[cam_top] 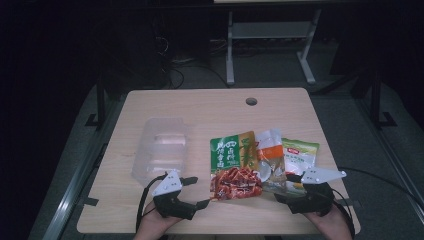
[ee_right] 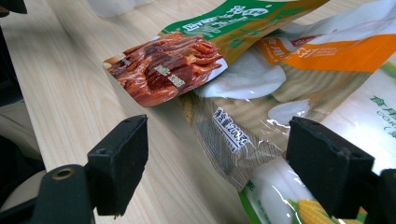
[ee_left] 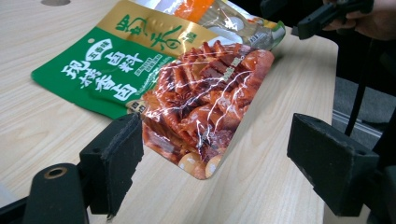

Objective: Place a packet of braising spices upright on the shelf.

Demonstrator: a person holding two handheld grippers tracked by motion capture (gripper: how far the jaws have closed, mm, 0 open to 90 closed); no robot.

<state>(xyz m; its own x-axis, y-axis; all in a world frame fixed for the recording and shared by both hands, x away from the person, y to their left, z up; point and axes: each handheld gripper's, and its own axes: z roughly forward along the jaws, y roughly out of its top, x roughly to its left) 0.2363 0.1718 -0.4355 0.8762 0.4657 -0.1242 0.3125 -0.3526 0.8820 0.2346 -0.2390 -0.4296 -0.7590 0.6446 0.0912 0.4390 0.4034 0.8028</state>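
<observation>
Over on the left, the clear plastic tray (cam_top: pixel 161 148) is lying empty on the wooden table (cam_top: pixel 200 107), well apart from the packets. The left gripper (cam_top: pixel 196 192) is hovering just beside it at the near edge, jaws standing wide apart with nothing between them, and in the left gripper view it is looking straight at the red end of the green-and-gold packet (ee_left: pixel 154 84). That packet is lying flat in the middle of the table, its right edge overlapping the orange-and-white packet (cam_top: pixel 270 157), which in turn is lying on the corn packet (cam_top: pixel 300 155).

Here is the risk I am seeing: those glossy films are sliding surfaces, so a pinch on the flat corner could be slipping off, or dragging the neighbour along because of the overlap. A pull toward the near edge could be tipping a packet off the table.

On the right, the right gripper (cam_top: pixel 287 187) is hanging over the near ends of the packets, jaws also spread open, gripping nothing.

Counting now: one tray, three packets, two grippers.
</observation>
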